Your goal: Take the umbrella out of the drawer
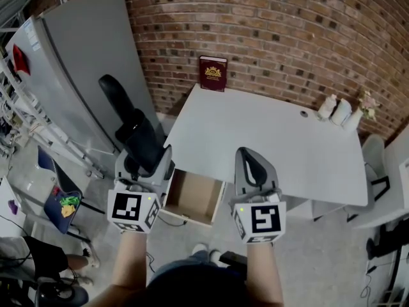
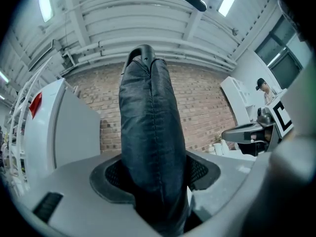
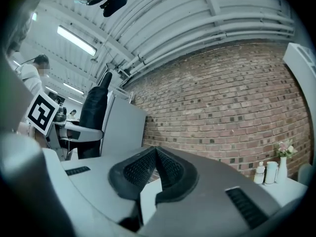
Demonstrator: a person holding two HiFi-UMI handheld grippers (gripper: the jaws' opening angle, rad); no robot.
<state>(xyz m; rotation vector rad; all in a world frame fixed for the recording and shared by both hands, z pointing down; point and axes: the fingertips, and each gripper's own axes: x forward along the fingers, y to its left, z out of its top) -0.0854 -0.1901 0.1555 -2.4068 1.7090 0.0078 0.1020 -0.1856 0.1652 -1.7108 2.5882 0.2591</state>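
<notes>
- While the left gripper (image 1: pixel 148 153) holds it, jaws spread wide and pressed on its lower part, the black folded umbrella (image 1: pixel 130 123) is out of the drawer (image 1: pixel 195 197) and sits in the air just left of the worktop (image 1: pixel 268 139).
- Its long axis follows the line of the jaws. In the head view its free end points up and left, toward a tall grey cabinet (image 1: pixel 83 69).
- The right gripper (image 1: pixel 253 160) hovers beside the left one, jaws closed tip to tip with nothing between them.
- The drawer is pulled open under the worktop's near left corner, its brown inside showing.
- A dark red book (image 1: pixel 213 73) stands at the far edge against the brick wall (image 1: pixel 287 24). White bottles (image 1: pixel 335 110) and a small flower vase (image 1: pixel 365 107) stand at the far right corner.
- Only the left gripper view shows the umbrella's rounded loop end (image 2: pixel 140 51), rising against the ceiling.
- Only the right gripper view shows the closed pads (image 3: pixel 168 169) up close, with the umbrella upright at its left edge.
</notes>
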